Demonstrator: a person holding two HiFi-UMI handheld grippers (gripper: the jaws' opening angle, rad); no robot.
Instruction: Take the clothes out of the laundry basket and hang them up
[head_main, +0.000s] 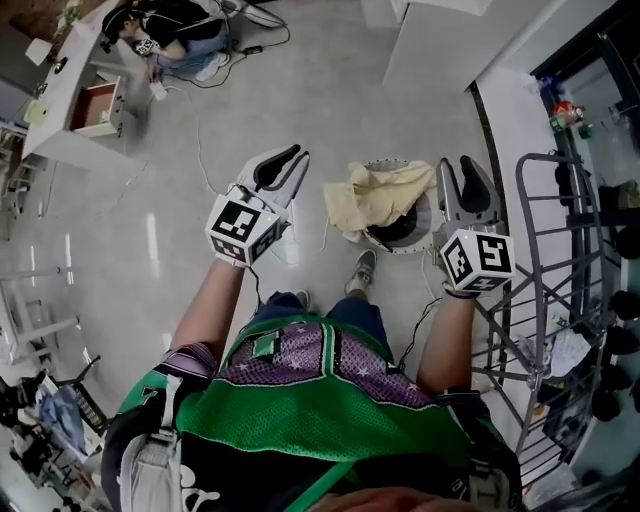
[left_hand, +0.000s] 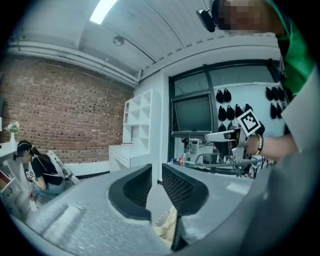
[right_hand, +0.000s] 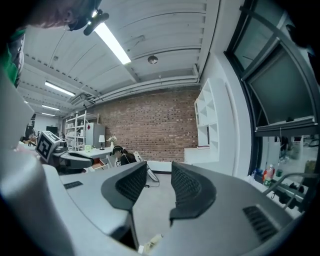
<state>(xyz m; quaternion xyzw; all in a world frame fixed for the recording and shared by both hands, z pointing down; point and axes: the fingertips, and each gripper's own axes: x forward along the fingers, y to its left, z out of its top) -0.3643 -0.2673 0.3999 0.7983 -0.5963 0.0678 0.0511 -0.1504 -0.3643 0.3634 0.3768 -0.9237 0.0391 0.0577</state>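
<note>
- Left gripper (head_main: 283, 165) and right gripper (head_main: 463, 172): both released and empty, flanking your laundry basket (head_main: 398, 247).
- Yellow cloth (head_main: 380, 195) drapes its rim.
- Metal rack (head_main: 560, 157) stands beside your right gripper.

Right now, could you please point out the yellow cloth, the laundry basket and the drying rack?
yellow cloth (head_main: 375, 195), head view, middle of the fabric.
laundry basket (head_main: 400, 249), head view, near rim.
drying rack (head_main: 531, 270), head view, left upright bar.

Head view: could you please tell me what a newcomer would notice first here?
A pale yellow cloth spills over the round laundry basket at centre. The left gripper and right gripper flank it, both open and empty, with a metal drying rack at the right edge.
</note>
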